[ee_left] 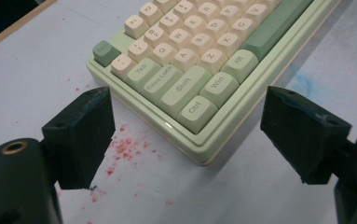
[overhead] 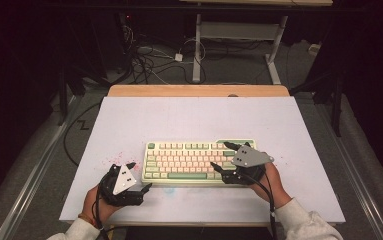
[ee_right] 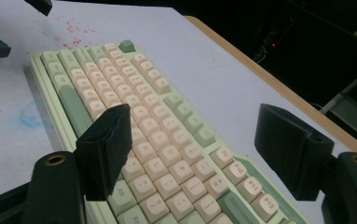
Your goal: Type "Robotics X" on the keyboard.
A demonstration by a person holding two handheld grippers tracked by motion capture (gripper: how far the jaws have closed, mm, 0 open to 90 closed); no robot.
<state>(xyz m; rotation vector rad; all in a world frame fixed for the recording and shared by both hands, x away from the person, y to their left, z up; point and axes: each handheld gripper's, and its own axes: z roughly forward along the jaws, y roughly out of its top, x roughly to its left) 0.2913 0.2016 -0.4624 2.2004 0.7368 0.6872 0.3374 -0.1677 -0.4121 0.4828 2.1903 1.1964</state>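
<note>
The keyboard (overhead: 199, 161) lies flat near the middle of the white desk (overhead: 189, 115), a little toward the near edge. The right hand-held gripper (overhead: 224, 159) hovers over its right end, jaws wide and holding nothing. The left hand-held gripper (overhead: 141, 186), also wide and empty, waits just beside the near-left corner. I judge both are preparing to take the keyboard; next, each must close on an end.
</note>
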